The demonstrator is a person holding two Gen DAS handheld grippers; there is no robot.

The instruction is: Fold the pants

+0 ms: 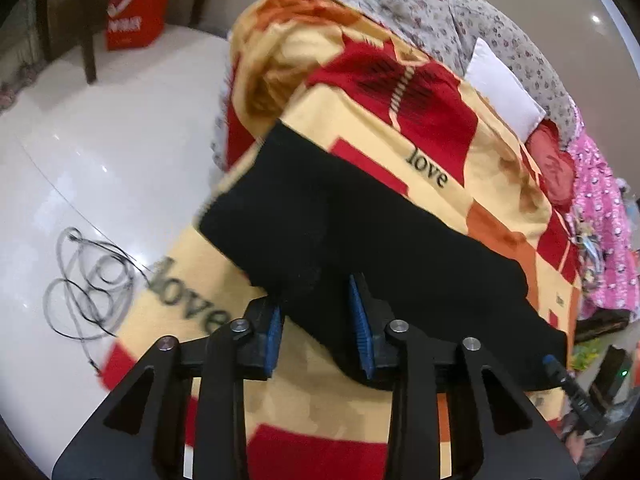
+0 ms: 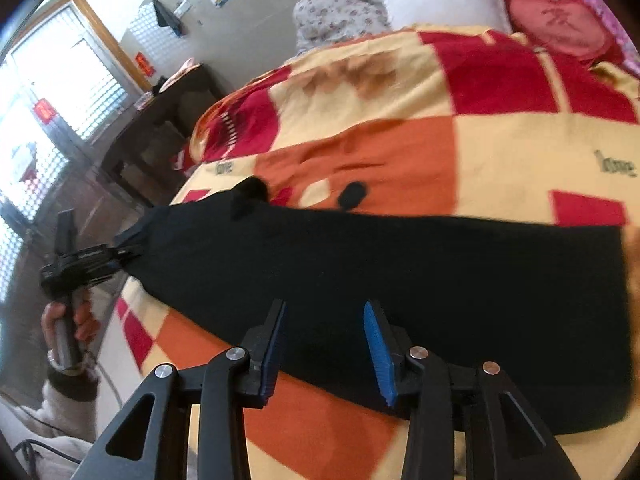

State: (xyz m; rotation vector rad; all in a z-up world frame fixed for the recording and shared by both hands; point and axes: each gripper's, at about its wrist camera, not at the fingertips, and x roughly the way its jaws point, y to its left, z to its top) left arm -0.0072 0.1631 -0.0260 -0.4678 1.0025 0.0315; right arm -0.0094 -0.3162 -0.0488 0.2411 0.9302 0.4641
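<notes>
Black pants (image 1: pixel 360 248) lie as a long flat strip on a yellow, red and orange blanket (image 1: pixel 400 136) on a bed. My left gripper (image 1: pixel 320 328) is open, its blue pads on either side of the pants' near edge. In the right wrist view the pants (image 2: pixel 400 264) stretch across the blanket (image 2: pixel 400 152). My right gripper (image 2: pixel 326 348) is open over their near edge. The left gripper (image 2: pixel 120 256) also shows there at the pants' left end, held by a hand; the fabric peaks toward it.
A white tiled floor (image 1: pixel 80 152) with a coiled cable (image 1: pixel 88 284) lies left of the bed. A red bag (image 1: pixel 136 16) and chair legs stand beyond. A white pillow (image 2: pixel 444 4), a floral cover and a red heart cushion (image 2: pixel 560 20) sit at the bed's head. A dark table (image 2: pixel 168 116) stands by the window.
</notes>
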